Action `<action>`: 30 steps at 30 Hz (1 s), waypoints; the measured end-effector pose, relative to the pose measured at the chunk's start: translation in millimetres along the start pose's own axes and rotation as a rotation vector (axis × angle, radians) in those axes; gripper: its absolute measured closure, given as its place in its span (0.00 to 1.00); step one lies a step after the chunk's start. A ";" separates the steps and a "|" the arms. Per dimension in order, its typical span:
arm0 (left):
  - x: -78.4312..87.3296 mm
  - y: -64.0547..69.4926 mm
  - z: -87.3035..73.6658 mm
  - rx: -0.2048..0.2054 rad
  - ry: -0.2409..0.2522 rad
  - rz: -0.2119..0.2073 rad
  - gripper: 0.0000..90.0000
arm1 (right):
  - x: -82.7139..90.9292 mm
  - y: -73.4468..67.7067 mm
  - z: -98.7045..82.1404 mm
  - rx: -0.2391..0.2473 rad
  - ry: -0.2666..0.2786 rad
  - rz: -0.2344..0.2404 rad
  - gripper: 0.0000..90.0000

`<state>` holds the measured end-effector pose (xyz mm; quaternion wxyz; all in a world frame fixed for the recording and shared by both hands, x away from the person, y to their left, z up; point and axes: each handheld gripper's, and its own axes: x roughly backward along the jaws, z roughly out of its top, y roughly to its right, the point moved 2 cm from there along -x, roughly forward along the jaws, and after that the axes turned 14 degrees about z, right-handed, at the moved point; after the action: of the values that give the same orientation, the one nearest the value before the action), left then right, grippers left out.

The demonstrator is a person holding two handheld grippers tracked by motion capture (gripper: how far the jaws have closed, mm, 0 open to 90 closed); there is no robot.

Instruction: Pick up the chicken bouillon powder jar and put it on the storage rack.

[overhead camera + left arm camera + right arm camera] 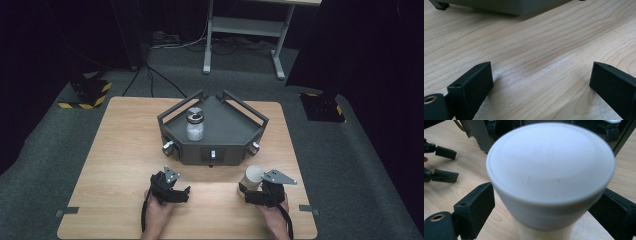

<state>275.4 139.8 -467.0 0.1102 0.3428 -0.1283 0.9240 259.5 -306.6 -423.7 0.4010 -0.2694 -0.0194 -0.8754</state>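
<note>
**Risk: white-capped bottle tips or slips in a loose pinch**

Right gripper (251,192) has its jaws around a white-capped bottle (253,176) standing on the table (115,145), just in front of the dark tray stand (212,131). In the right gripper view the fingers (475,206) flank the body under the wide cap (550,162); firm contact can't be confirmed, so I call it not yet gripped. Lifted like this, the bottle could slide out or topple (cap end looks top-heavy). A sideways nudge could also knock it against the stand's knobs (254,147).

Left gripper (172,192) rests near the table's front, fingers (471,86) spread with only bare wood between them. A small jar (195,125) stands on the tray; a careless placement there could hit it.
</note>
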 end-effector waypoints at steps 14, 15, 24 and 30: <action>0.0 -0.1 0.1 -0.001 -0.001 0.000 0.05 | -5.0 -6.5 -1.1 0.020 0.011 -0.028 0.31; 0.0 0.0 0.0 0.000 0.000 0.000 0.05 | -4.4 -9.8 -2.5 0.040 0.019 -0.044 0.33; 0.0 0.0 0.0 0.000 0.000 0.000 0.05 | -4.6 -11.2 -5.1 0.053 0.032 -0.057 0.39; 0.0 -0.1 0.2 -0.002 -0.001 0.000 0.05 | -4.6 -11.7 -7.7 0.062 0.041 -0.059 0.39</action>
<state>275.5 139.9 -466.8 0.1105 0.3431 -0.1291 0.9238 250.1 -297.4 -430.4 0.3834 -0.2380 -0.0461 -0.8912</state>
